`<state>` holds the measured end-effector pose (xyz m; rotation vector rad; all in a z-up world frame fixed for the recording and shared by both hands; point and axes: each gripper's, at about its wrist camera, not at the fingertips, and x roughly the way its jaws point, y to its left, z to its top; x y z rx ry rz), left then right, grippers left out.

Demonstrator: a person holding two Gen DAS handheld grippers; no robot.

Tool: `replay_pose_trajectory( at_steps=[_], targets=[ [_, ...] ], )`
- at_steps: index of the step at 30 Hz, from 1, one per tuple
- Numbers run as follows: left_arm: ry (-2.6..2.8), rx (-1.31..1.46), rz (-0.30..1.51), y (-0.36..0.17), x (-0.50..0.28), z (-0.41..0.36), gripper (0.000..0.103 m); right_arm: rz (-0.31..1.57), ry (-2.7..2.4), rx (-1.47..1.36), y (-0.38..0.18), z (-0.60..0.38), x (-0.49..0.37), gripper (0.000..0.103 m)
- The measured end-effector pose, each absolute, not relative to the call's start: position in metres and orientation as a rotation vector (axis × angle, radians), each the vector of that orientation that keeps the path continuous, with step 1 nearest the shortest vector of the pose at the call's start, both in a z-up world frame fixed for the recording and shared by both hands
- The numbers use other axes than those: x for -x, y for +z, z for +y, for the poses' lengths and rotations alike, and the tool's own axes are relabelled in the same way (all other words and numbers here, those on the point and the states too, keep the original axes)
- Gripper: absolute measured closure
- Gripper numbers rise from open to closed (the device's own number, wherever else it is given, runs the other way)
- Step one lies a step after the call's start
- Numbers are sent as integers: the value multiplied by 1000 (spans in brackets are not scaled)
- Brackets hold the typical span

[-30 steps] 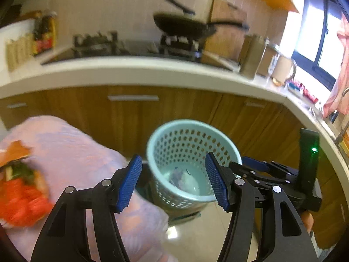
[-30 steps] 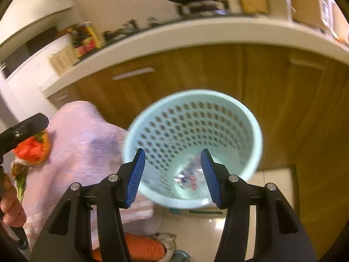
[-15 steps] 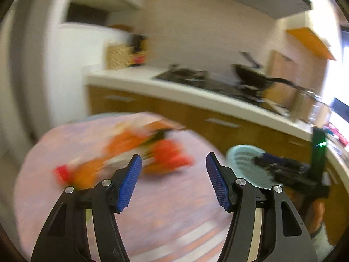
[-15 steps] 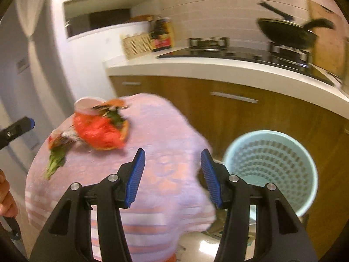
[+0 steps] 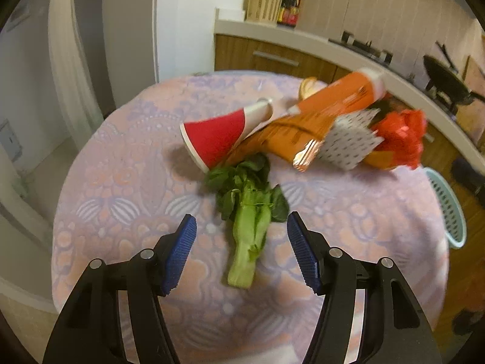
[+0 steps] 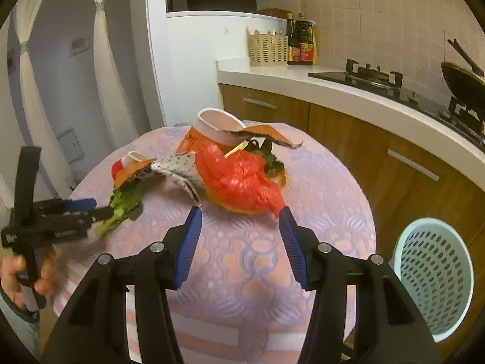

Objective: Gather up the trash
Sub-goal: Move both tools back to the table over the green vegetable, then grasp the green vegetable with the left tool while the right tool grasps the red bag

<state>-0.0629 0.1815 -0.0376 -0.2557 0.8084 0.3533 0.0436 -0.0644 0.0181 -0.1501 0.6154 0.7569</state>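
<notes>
- the light blue basket (image 5: 448, 209) is cut off by the table edge in the left wrist view, so only part of its rim and wall shows.
- the orange cup (image 6: 209, 139) is partly hidden behind the red plastic bag (image 6: 242, 179).
- the print on the orange packet (image 5: 303, 127) is too blurred to read.
- bottle labels (image 6: 301, 51) on the counter are too small to read.

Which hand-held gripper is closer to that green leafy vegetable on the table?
Left. The left hand-held gripper is open right around the leafy vegetable stalk; the right hand-held gripper faces the red plastic bag, farther off.
</notes>
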Motion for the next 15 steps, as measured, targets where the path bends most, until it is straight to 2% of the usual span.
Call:
replay_pose_trajectory(
  at_steps=[6,7,9,11,15],
  targets=[
    [385,215,839,-55,48,181,44,606,762,176,22,-46,-56,53],
    [391,213,849,-57,44,180,55,606,761,183,21,-43,-58,53],
    [392,207,852,-58,41,180,61,617,749,195,16,-34,-64,46],
    [365,190,845,-56,42,175,80,637,747,192,9,-26,-70,45],
    [374,138,833,-55,47,165,81,694,738,164,-3,-15,-88,45]
  ],
)
